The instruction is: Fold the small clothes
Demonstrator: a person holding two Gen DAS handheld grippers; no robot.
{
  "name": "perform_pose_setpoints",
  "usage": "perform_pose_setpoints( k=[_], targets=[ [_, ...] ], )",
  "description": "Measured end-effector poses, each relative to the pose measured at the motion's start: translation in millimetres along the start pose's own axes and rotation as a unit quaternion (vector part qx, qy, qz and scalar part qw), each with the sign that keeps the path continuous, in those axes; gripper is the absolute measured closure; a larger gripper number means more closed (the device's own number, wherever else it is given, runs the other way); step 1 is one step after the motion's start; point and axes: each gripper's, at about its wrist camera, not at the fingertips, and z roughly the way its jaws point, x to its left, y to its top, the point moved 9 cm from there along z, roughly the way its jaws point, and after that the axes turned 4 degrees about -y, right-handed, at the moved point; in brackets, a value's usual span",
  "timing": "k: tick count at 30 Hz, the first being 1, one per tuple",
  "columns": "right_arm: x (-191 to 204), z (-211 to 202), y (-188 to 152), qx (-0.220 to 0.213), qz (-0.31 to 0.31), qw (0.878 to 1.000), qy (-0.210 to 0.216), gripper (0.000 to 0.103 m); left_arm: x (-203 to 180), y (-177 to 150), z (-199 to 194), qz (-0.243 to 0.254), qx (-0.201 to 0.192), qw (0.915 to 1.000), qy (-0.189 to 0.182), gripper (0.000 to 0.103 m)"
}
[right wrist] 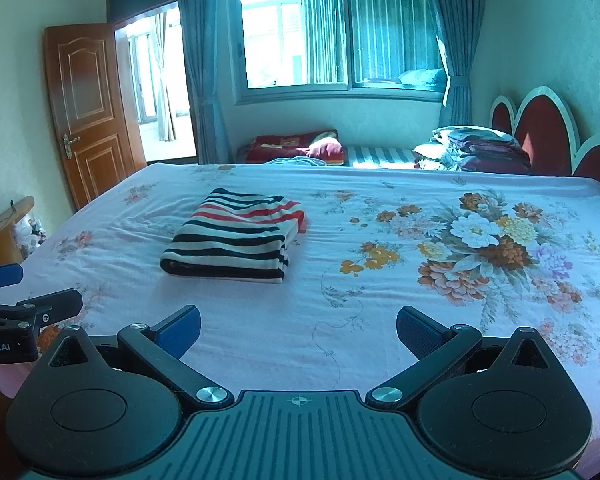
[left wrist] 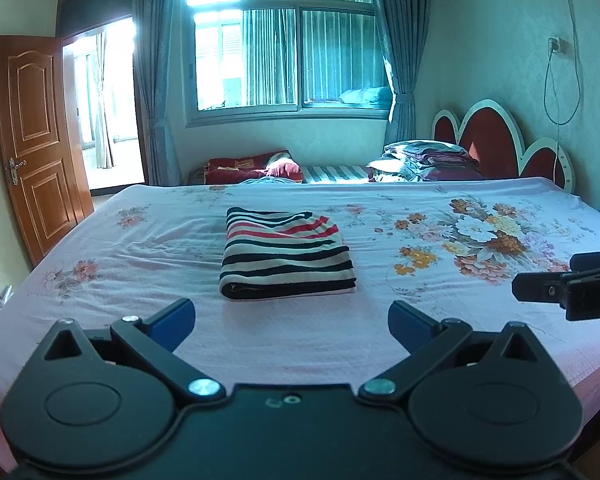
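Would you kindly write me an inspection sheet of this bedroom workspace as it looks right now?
Surface: bed with pink floral sheet, lightly wrinkled.
Job's things: striped garment lies folded in a neat rectangle on the sheet, untouched.
Clutter: folded bedding by the headboard; red blanket on a low bed under the window.
Grippers: left gripper open, short of the garment; right gripper open, holding nothing, over the sheet.
Cables: cord hanging from a wall socket above the headboard.
Surroundings: curtained window, open wooden door, air conditioner top right.
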Motion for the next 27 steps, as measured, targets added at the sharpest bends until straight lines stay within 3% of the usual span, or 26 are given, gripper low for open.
perform_pose_setpoints(
  k=[27],
  targets=[
    [-0.8, 0.0, -0.4, 0.001, 0.0, 1.0, 0.003, 0.0, 0.4, -1.1, 2.2, -0.002, 0.0, 1.0, -0.001, 0.0]
  ],
)
